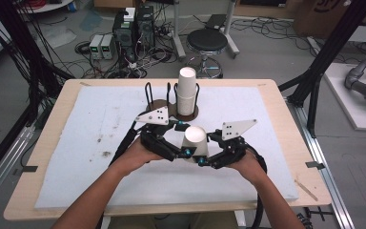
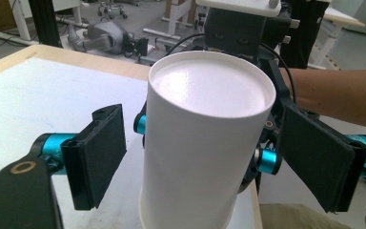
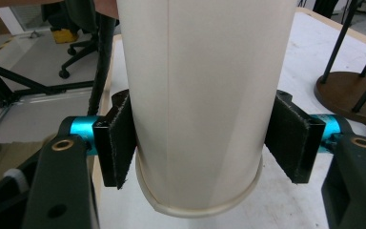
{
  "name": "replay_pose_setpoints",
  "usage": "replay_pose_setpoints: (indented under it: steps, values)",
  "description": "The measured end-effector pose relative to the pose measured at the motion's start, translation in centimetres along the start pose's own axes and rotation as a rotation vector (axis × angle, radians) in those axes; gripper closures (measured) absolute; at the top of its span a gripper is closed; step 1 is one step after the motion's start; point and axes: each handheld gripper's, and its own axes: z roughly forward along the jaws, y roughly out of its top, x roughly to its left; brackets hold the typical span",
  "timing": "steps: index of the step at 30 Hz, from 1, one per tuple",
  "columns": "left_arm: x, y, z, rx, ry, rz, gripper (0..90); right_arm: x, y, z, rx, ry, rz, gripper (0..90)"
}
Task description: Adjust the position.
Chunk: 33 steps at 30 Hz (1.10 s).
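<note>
- Passing an upside-down white paper cup [image 1: 194,141] from one hand-held gripper to the other is, in our judgement, the step in hand.
- We hold the cup over the white foam mat [image 1: 100,124] on the wooden counter [image 1: 47,143], near its front middle, base up and rolled rim down.
- Our right hand-held gripper [image 3: 205,143] has both black pads against the cup's sides just above the rim, so it grips the cup.
- Our left hand-held gripper [image 2: 209,157] stands wide: its pads [image 2: 100,152] sit on either side of the cup with clear gaps, touching nothing.
- Behind, a stack of white paper cups [image 1: 187,91] stands in a dark wire holder with a round brown base [image 1: 164,106].
- Next, we judge, the left one must back away cleanly without brushing the cup, while the right keeps a gentle squeeze; thin paper walls dent easily.
</note>
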Motion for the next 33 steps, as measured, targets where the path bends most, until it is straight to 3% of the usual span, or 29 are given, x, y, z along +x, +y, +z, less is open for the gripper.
replay_pose_setpoints:
  steps: [5, 17, 27, 33]
  values:
    - [0.0, 0.3, -0.6, 0.008, 0.000, 0.011, 16.6, -0.2, 0.2, -0.5, 0.037, -0.006, -0.008, 32.8]
    - [0.2, 1.6, -1.5, 0.097, 0.002, 0.049, 16.9, -0.5, 1.6, -1.1, 0.169, 0.004, -0.062, 32.8]
    - [0.2, 2.5, -1.3, 0.169, -0.015, 0.070, 16.9, -0.6, 2.8, -0.6, 0.286, 0.009, -0.097, 32.7]
    - [0.2, 2.9, -0.9, 0.208, -0.027, 0.079, 17.0, -0.5, 3.4, -0.2, 0.323, 0.017, -0.112, 32.7]
